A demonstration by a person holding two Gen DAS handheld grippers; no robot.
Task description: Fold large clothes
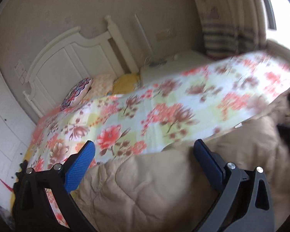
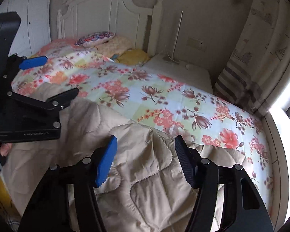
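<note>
Left gripper (image 1: 144, 147) jaws spread, right gripper (image 2: 145, 145) jaws apart above beige quilt (image 2: 145, 174); left view blurred, contact unclear.

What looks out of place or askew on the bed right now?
The tan quilted comforter lies bunched and creased at the near end of the floral bedsheet, one corner flopped over itself rather than spread flat. Nothing looks spilled or damaged.

Both grippers, the left gripper (image 1: 144, 150) and the right gripper (image 2: 145, 150), are built of black plates fastened with silver screws; blue ribbed pads are fitted inside.
</note>
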